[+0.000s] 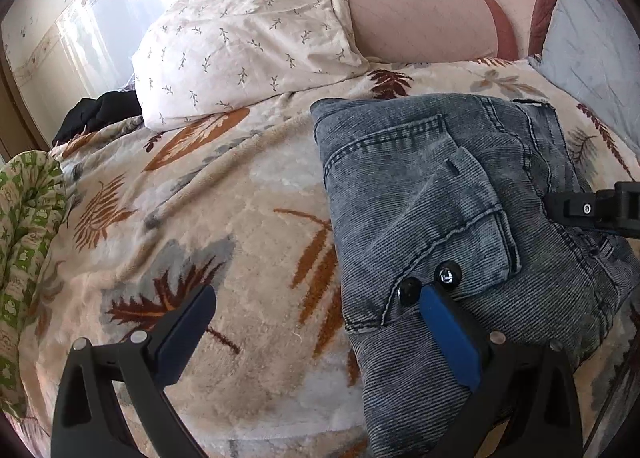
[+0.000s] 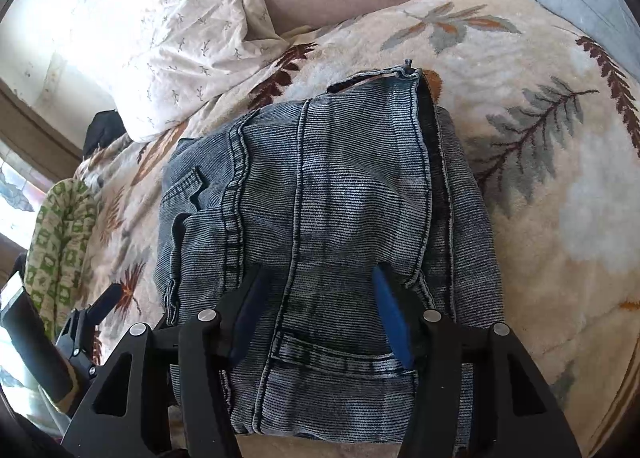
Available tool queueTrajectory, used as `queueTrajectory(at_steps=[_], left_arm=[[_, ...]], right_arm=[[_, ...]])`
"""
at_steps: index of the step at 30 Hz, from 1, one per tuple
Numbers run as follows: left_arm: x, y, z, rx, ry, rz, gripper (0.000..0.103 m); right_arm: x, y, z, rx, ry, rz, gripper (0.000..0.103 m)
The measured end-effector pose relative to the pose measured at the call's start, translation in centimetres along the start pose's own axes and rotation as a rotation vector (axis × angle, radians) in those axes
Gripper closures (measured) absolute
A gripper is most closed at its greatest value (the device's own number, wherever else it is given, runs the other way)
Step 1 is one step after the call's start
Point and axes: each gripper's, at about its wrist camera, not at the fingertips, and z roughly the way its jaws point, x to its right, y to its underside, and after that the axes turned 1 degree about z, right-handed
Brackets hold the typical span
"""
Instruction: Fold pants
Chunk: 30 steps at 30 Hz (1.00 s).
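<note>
The pants are grey-blue jeans (image 1: 432, 209), folded into a thick bundle on the bed; they also fill the middle of the right wrist view (image 2: 340, 197). My left gripper (image 1: 320, 298) is open and empty at the bundle's left edge, its right finger over the denim near two rivets, its left finger over the blanket. My right gripper (image 2: 316, 278) is open and empty, jaws wide apart just above the near end of the bundle. It also shows at the right edge of the left wrist view (image 1: 592, 209). The left gripper shows at the lower left of the right wrist view (image 2: 92, 318).
A cream leaf-patterned blanket (image 1: 240, 217) covers the bed. A white pillow (image 1: 248, 37) and pink bolster (image 1: 420, 17) lie at the head, a blue cushion (image 1: 592, 45) at the right. A green-patterned cloth (image 1: 28, 225) and dark garment (image 1: 100, 113) lie at the left.
</note>
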Motion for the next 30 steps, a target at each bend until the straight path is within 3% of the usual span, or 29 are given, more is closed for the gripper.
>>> queueTrajectory(at_steps=[14, 18, 20, 22, 24, 30], left_arm=[[-0.4, -0.5, 0.4, -0.053, 0.013, -0.026, 0.0], [-2.1, -1.3, -0.3, -0.095, 0.084, -0.088, 0.0], [-3.1, -1.9, -1.0, -0.07, 0.078, -0.102, 0.0], [-4.1, -2.8, -1.8, -0.027, 0.025, -0.11, 0.0], [-5.4, -4.1, -2.0, 0.001, 0.027, -0.124, 0.0], [-6.7, -7.6, 0.6, -0.011, 0.01, -0.128, 0.0]], right_arm=[[-0.4, 0.1, 0.1, 0.011, 0.028, -0.019, 0.05], [0.0, 0.0, -0.6, 0.021, -0.01, -0.004, 0.049], [0.3, -0.2, -1.5, 0.022, -0.042, 0.013, 0.047], [0.2, -0.5, -2.4, 0.051, -0.047, 0.012, 0.047], [0.0, -0.7, -3.3, 0.098, -0.044, 0.004, 0.046], [-0.3, -2.0, -4.4, 0.198, -0.06, 0.007, 0.042]])
